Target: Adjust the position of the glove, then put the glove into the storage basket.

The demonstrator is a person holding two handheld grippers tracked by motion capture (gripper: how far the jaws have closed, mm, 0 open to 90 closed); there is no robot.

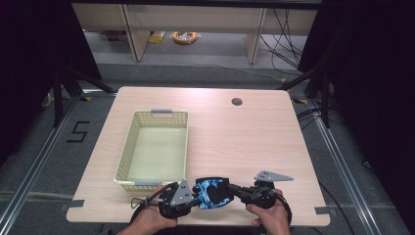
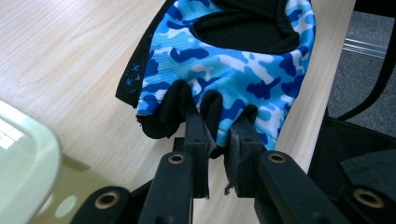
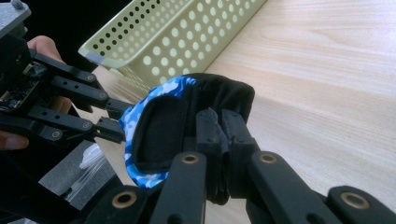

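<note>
Left gripper (image 1: 195, 201): pinching the glove (image 1: 213, 192) by its finger end
Right gripper (image 1: 236, 190): clamping the glove's black cuff
Basket (image 1: 125, 155): sitting far left of both

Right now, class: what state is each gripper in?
Left gripper: shut on the glove.
Right gripper: shut on the glove's black edge.

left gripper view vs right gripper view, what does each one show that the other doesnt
The left gripper view shows the blue camouflage back of the glove with its short finger ends, the left gripper shut on that fabric. The right gripper view shows the glove's black cuff opening, the right gripper shut on its edge, and the basket's perforated wall. Both show the glove, the basket and the wooden table.
</note>
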